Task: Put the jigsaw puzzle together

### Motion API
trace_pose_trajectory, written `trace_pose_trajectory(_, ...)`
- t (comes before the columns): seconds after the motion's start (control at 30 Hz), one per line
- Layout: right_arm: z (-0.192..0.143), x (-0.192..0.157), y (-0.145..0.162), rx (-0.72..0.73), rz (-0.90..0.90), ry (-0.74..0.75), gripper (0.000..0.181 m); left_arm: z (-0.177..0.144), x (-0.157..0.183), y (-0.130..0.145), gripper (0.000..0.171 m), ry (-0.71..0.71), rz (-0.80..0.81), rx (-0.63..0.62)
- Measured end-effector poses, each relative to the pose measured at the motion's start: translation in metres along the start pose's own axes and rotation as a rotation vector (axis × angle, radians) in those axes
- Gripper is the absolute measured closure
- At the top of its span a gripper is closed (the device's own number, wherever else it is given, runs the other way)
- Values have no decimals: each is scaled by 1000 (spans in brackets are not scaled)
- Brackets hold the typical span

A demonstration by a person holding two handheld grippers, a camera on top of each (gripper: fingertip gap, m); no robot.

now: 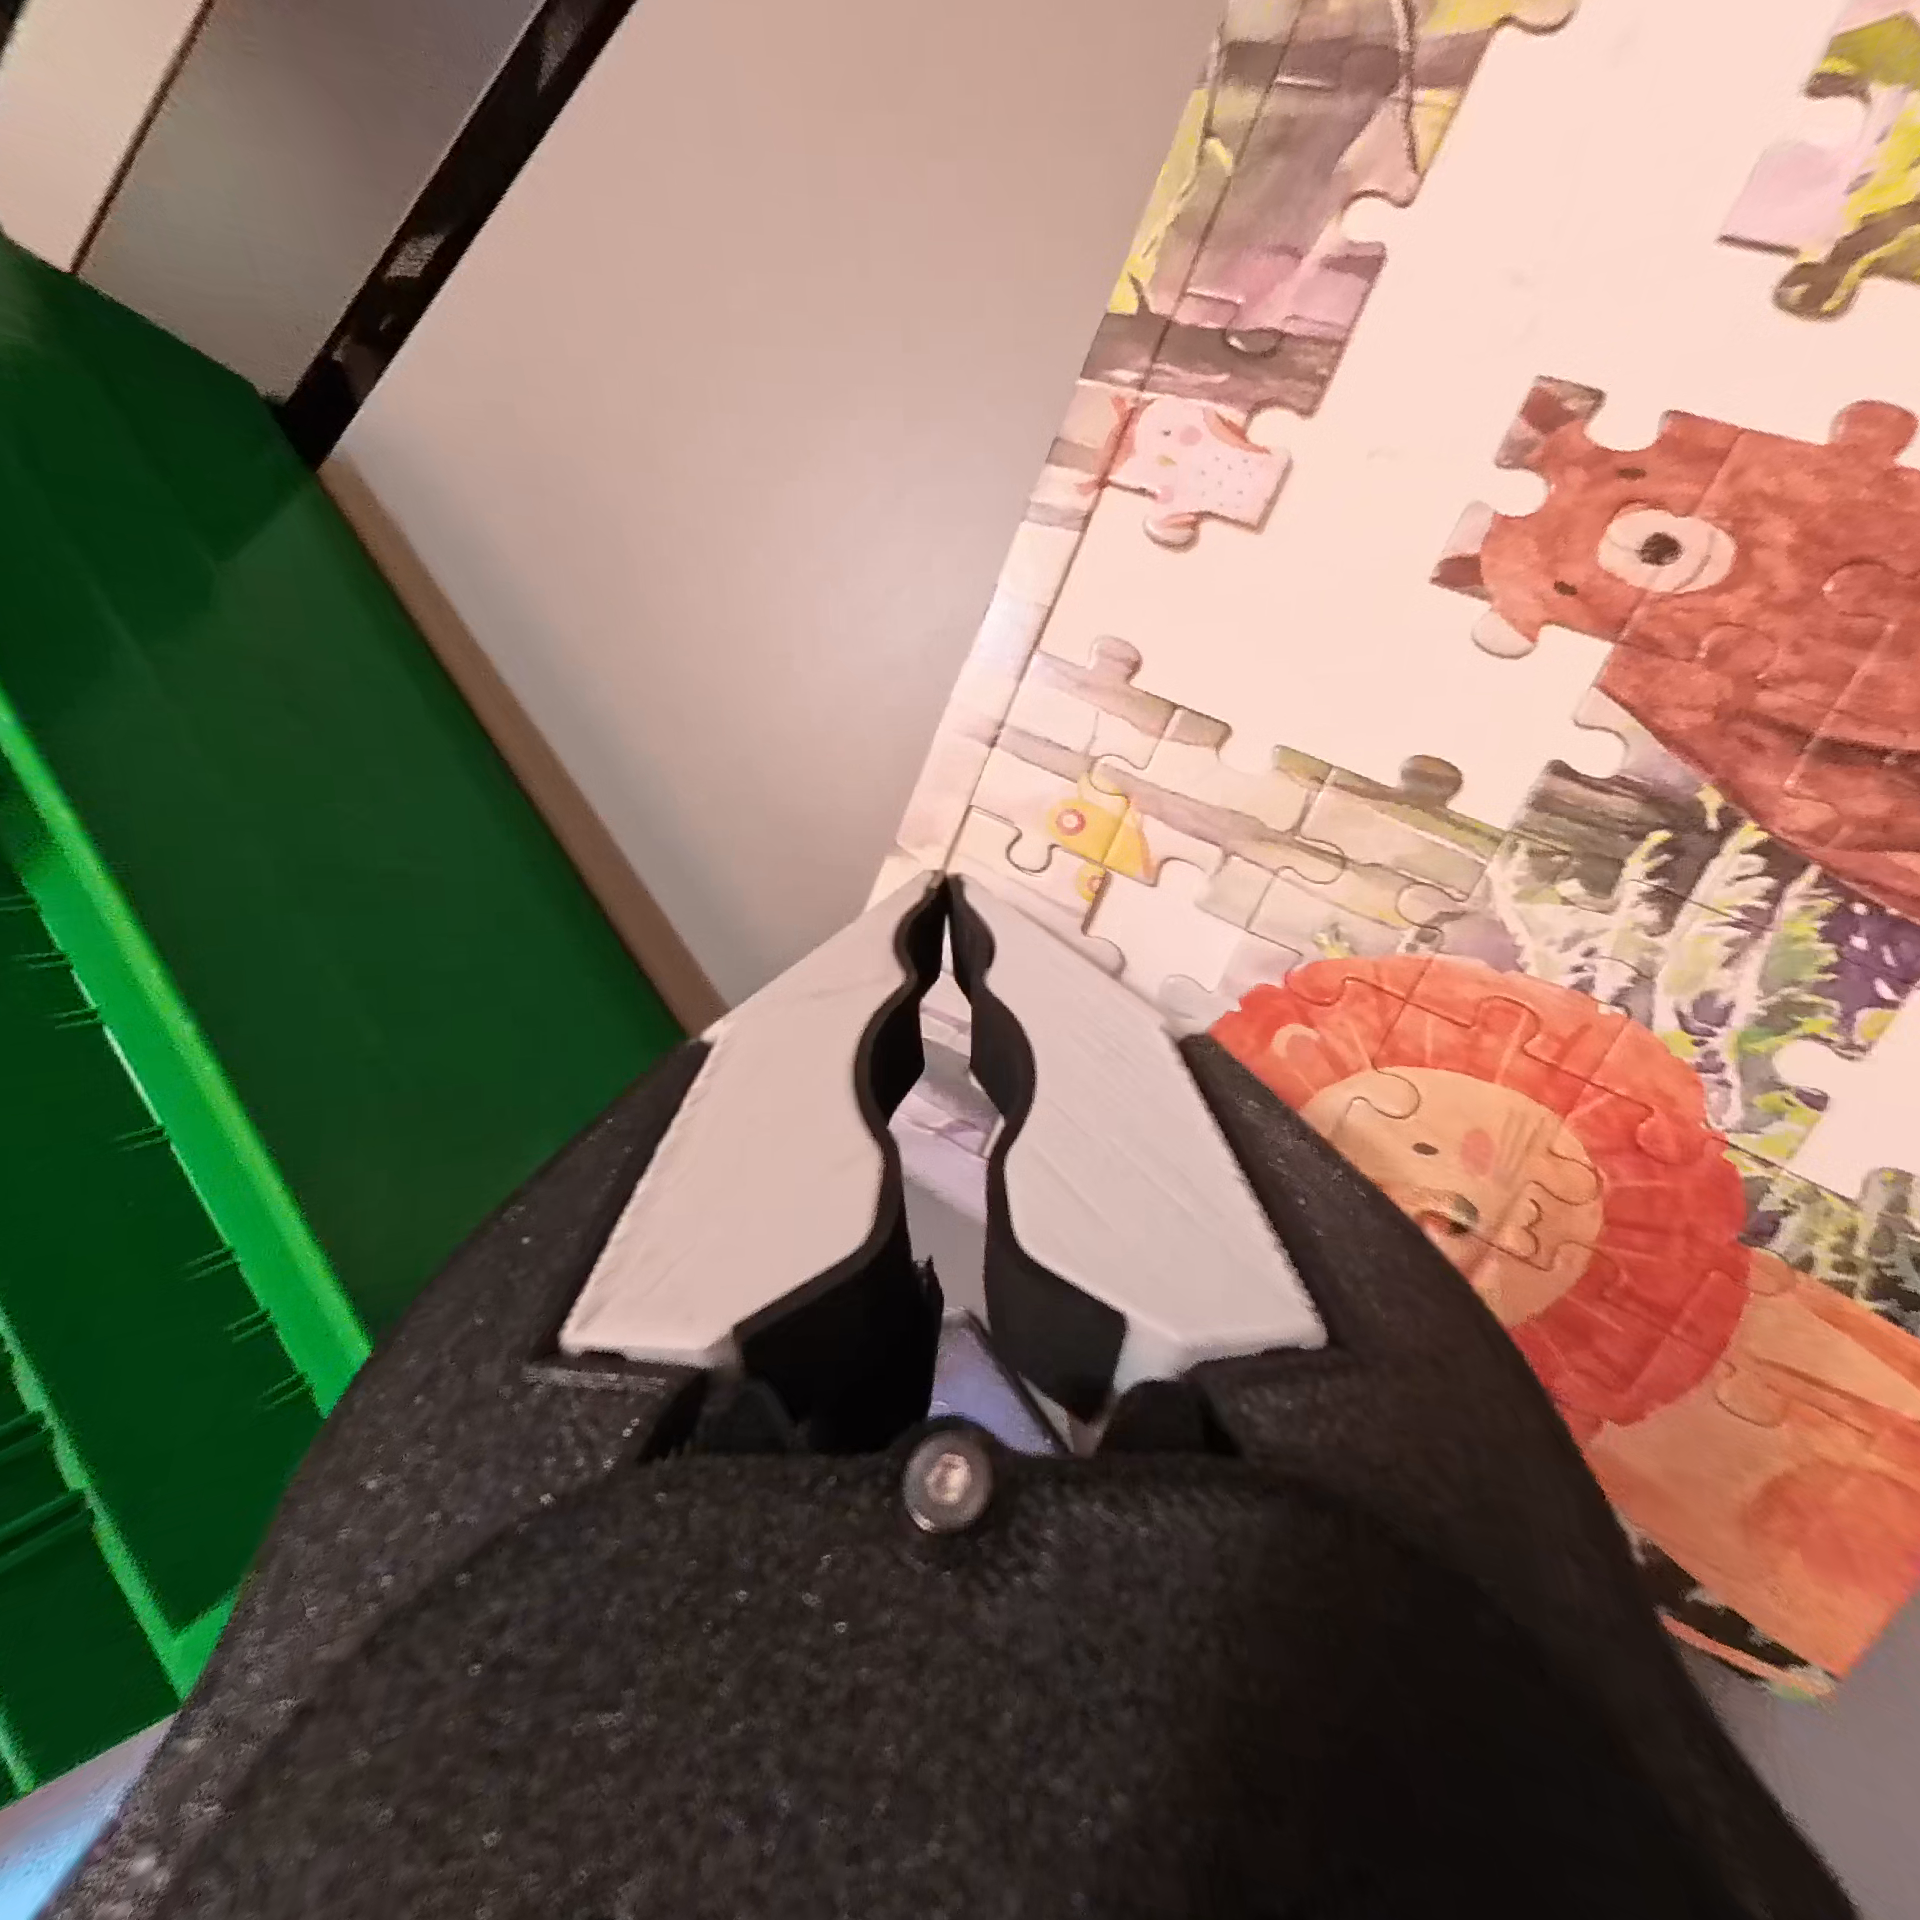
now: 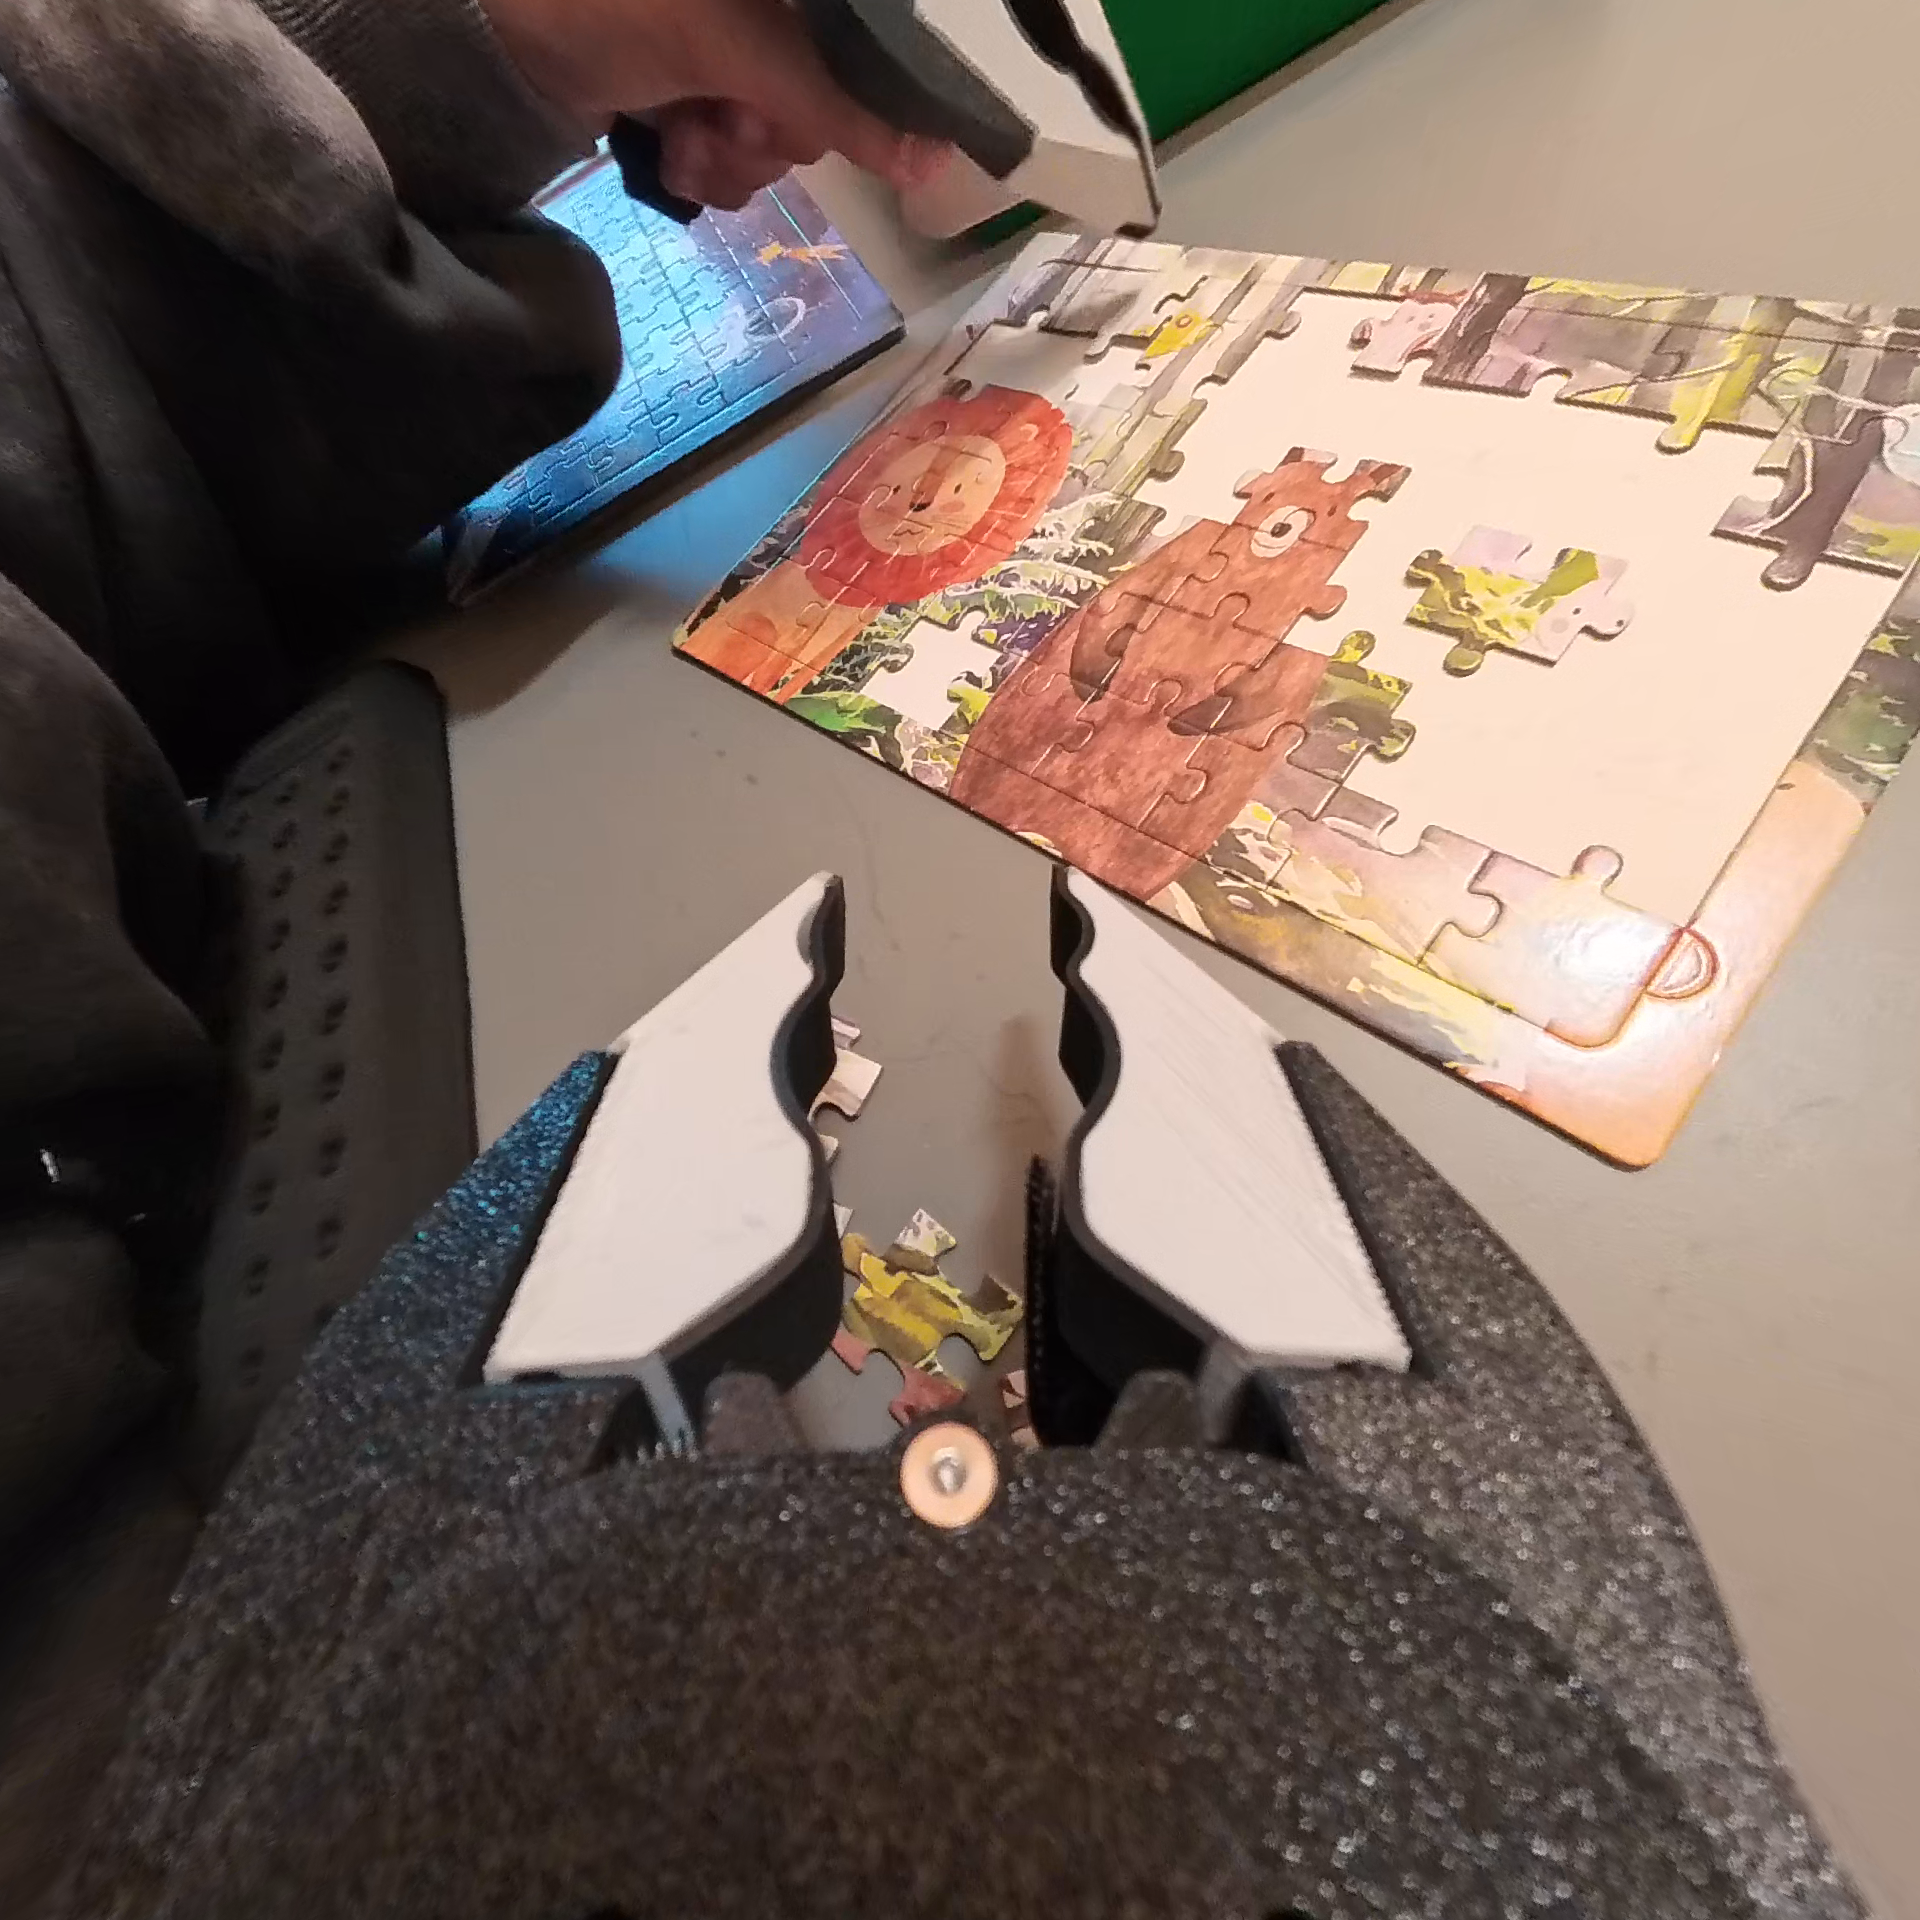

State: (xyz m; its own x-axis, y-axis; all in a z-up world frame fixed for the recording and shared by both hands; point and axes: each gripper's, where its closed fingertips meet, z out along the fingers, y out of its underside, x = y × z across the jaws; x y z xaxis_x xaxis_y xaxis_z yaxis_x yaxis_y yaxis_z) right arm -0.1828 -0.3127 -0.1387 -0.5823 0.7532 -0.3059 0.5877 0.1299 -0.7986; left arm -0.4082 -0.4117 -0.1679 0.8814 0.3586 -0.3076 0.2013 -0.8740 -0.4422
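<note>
A puzzle tray lies on the grey table, partly filled with a lion and a brown bear. One loose green piece rests on its bare white middle. My right gripper is open and empty, just short of the tray's near edge. Loose pieces lie on the table under its fingers. My left gripper is shut, tips at the tray's far left corner; I see no piece in it. It also shows at the top of the right wrist view.
A green crate stands beside the tray's left side. A blue finished puzzle lies at the left of the tray. A person's dark sleeve and a black perforated chair part fill the left. One gripper's finger ends stand about 25 cm off the other's.
</note>
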Motion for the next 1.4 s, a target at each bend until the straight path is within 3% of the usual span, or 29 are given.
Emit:
trace_pose_trajectory(0.4, -1, 1, -10, 27, 7, -15, 143, 10, 11, 7, 171, 45, 3, 1)
trace_pose_trajectory(0.57, 2, 8, -40, 11, -99, 36, 149, -37, -8, 11, 171, -43, -134, 163)
trace_pose_trajectory(0.63, 10, 8, -53, -30, -191, 59, 169, -51, 2, 33, 171, -12, -183, 156)
trace_pose_trajectory(0.67, 16, 7, -62, -41, -227, 61, 181, -52, 11, 44, 171, 8, -199, 141)
trace_pose_trajectory(0.87, 99, 9, -104, -181, -289, -57, 181, -36, 41, 73, 171, 31, -241, 138)
trace_pose_trajectory(1.03, 178, 45, -106, -333, -377, 38, 181, -40, 52, 74, 171, 57, -275, 187)
trace_pose_trajectory(1.2, 202, 26, -90, -369, -358, -32, 181, -46, 68, 74, 171, 105, -308, 248)
trace_pose_trajectory(1.3, 208, 6, -98, -304, -357, -83, 181, -46, 68, 74, 171, 115, -312, 261)
trace_pose_trajectory(1.4, 221, 9, -99, -332, -364, -55, 181, -46, 68, 74, 171, 126, -318, 262)
